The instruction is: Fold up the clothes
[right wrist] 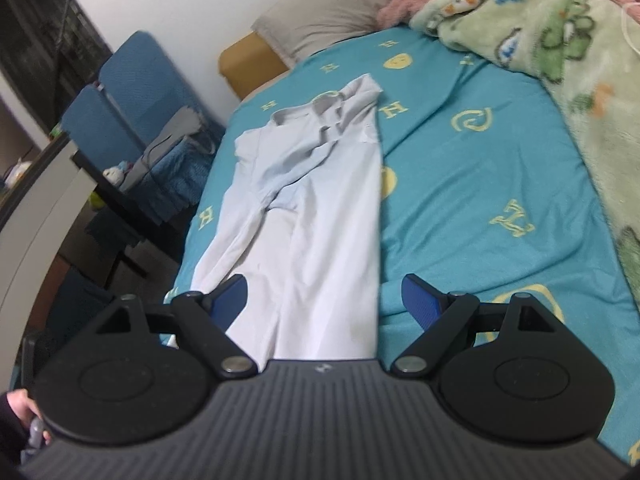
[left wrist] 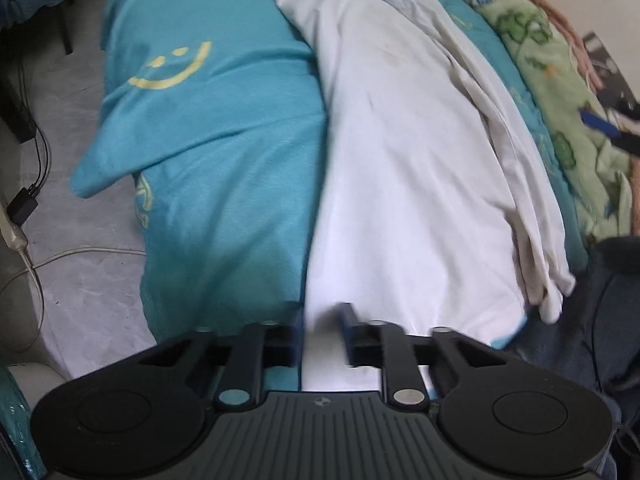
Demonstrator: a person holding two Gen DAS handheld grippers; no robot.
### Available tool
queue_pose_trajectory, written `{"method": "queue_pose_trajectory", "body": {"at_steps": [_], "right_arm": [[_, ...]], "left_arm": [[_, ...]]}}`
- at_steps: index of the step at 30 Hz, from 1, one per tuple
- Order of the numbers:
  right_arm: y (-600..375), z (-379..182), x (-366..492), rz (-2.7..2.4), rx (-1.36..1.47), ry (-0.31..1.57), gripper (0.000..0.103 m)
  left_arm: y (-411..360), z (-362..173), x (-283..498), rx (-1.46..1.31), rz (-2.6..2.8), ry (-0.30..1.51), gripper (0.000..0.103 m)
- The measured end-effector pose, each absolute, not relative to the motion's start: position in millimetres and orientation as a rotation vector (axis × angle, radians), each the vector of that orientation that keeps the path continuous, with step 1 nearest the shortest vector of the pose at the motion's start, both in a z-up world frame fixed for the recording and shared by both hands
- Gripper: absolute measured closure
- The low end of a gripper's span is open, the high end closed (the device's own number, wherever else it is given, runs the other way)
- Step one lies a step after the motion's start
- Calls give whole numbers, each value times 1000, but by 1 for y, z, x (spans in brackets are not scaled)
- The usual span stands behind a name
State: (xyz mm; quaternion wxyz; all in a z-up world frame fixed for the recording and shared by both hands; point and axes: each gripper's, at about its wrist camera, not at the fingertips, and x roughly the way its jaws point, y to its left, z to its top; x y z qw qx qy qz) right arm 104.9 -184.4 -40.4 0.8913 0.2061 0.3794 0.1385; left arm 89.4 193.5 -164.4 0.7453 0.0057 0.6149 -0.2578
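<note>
I had the white shirt [right wrist: 320, 200] lying lengthwise on the teal sheet [right wrist: 480, 200], its collar toward the grey pillow [right wrist: 340, 8] and its hem toward me, with one side folded over the body in a long ridge. My right gripper [right wrist: 324, 300] stood wide open above the hem, its blue pads [right wrist: 420, 300] well apart and holding nothing, one finger over the shirt's edge and the other over bare sheet. My left gripper [left wrist: 322, 332] sat low at the shirt's [left wrist: 400, 160] near edge where white met teal sheet [left wrist: 220, 140]; its fingers were drawn close with a narrow strip of white cloth showing between them, but the frame was blurred there and I could not tell whether they pinched the fabric. A green blanket [right wrist: 560, 60] lay bunched along the far side of the bed. A blue chair [right wrist: 132, 92] stood beside the bed on the other side.
</note>
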Motion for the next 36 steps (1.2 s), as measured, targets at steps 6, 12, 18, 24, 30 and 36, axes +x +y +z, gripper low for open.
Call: {"method": "queue_pose_trajectory", "body": {"at_steps": [6, 12, 18, 24, 30, 36], "right_arm": [[-172, -42, 99, 315, 384, 812, 18], [-168, -43, 90, 319, 363, 825, 18], [-169, -42, 88, 319, 365, 819, 18], [-177, -44, 88, 310, 411, 827, 18], [-181, -49, 91, 299, 441, 843, 18], [-194, -71, 96, 336, 587, 956, 18]], "left_arm": [[155, -129, 72, 157, -526, 1341, 101], [112, -89, 54, 300, -467, 1332, 102], [63, -59, 39, 323, -483, 1274, 102], [30, -56, 33, 319, -482, 1252, 102], [6, -69, 32, 269, -497, 1243, 102], [-6, -107, 24, 164, -552, 1299, 83]]}}
